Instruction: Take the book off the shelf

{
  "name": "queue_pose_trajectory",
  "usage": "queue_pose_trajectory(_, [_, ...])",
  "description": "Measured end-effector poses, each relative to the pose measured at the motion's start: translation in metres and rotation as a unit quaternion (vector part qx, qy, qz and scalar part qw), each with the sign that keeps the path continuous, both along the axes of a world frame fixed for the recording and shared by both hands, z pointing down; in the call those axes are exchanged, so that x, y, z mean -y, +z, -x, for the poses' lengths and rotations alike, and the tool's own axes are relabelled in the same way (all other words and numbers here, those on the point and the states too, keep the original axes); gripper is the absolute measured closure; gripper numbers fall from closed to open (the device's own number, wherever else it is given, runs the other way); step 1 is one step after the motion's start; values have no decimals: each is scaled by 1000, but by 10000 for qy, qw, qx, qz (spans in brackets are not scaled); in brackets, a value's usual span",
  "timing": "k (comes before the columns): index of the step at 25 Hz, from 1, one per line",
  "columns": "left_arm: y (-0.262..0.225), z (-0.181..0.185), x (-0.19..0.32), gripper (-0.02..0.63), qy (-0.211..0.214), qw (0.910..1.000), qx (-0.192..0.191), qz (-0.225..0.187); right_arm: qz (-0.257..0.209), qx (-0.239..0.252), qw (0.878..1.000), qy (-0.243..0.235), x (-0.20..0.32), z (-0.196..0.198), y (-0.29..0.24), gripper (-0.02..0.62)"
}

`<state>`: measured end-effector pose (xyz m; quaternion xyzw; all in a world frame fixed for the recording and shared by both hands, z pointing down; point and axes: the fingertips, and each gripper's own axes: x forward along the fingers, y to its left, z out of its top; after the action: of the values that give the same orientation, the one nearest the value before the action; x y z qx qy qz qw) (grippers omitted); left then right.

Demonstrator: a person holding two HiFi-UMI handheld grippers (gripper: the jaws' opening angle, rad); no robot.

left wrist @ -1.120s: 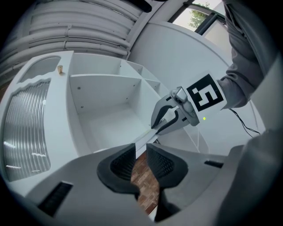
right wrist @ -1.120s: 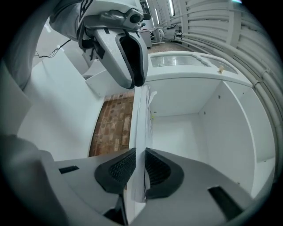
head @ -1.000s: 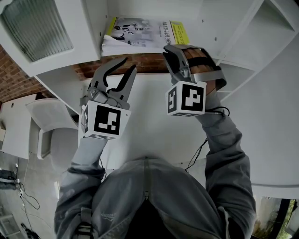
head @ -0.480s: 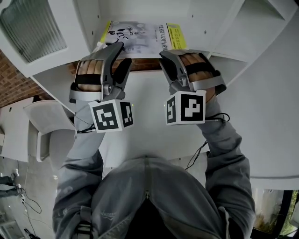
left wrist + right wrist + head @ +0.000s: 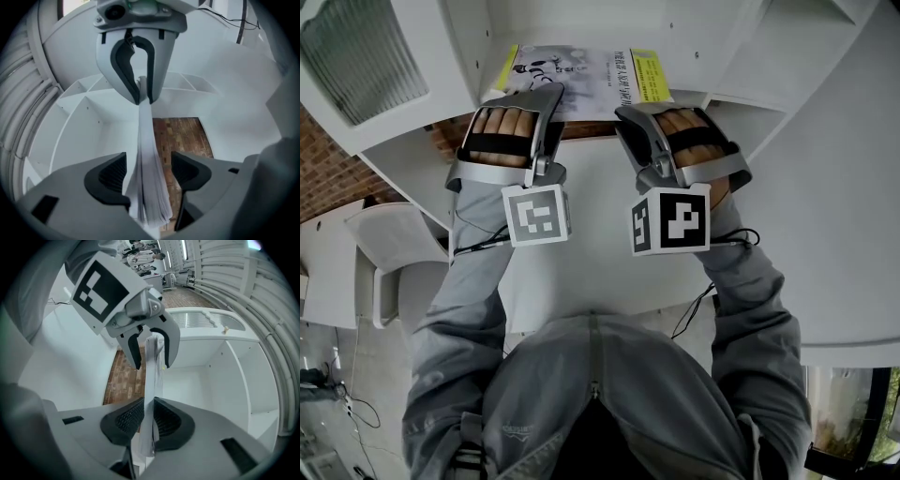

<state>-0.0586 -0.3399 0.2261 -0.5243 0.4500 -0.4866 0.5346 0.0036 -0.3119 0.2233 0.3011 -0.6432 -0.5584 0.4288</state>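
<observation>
A thin book (image 5: 581, 70) with a white and yellow cover lies flat in a white shelf compartment (image 5: 487, 28), its near edge sticking out. My right gripper (image 5: 630, 114) is shut on that edge at the right, and its ribbed pads (image 5: 126, 417) press the pages (image 5: 150, 394). My left gripper (image 5: 546, 96) is at the book's left part. Its jaws are opening and stand on either side of the page block (image 5: 149, 178), with a gap at each pad (image 5: 112, 172). Each gripper view shows the other gripper, the right (image 5: 138, 89) and the left (image 5: 149, 350), at the far end of the book.
A white desk top (image 5: 600, 262) lies under both arms. White shelf dividers (image 5: 778, 56) rise to the right and left of the book. Brick-patterned floor (image 5: 180, 133) shows below. A white chair (image 5: 394, 262) stands at the left.
My left gripper has moved forward from beside the desk to the book's near edge, turned level, and now has the book between its jaws. The right gripper has kept its hold.
</observation>
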Motion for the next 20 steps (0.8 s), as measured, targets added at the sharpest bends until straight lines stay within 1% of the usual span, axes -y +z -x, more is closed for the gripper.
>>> queue_pose_trajectory(2, [5,8,5,310,-82,10000,3,54,19,0,10000,-2,-3,0,-1,522])
queue_pose_trajectory(3, [3,11,5,342,-96,9999,-22,-51,28,5,10000,-10,-4,1,-1,522])
queue_pose_trajectory(5, [-8,15,0,480,-86,9992,-95,-367,21,23,10000,-13,-6,2,-2,522])
queue_pose_trajectory(7, [-12,15,-2,516,-85,9988,-184,-436,-1,33,10000,10,-5,2,-3,522])
queue_pose_trajectory(10, [-14,12,-5,529,-97,9988,-228,-433,-94,13,9999,71,-4,0,-2,516])
queue_pose_trajectory(11, [-13,11,-6,529,-124,9989,-245,-387,-159,9,9998,93,-4,-1,-1,503])
queue_pose_trajectory(13, [-7,11,-8,529,-198,9991,-324,-188,-237,8,9996,133,-4,-1,-1,446])
queue_pose_trajectory(14, [-5,11,-9,529,-216,9991,-351,-137,-206,0,9997,156,-4,-1,0,429])
queue_pose_trajectory(16, [-8,9,-12,529,-236,9989,-352,-184,-81,-39,9998,198,-4,0,4,391])
queue_pose_trajectory(17, [-10,9,-14,529,-251,9989,-347,-208,-71,-61,9998,194,-6,2,6,383])
queue_pose_trajectory(20, [-6,7,-18,529,-284,9988,-404,-71,-261,-92,9995,127,-14,8,3,366])
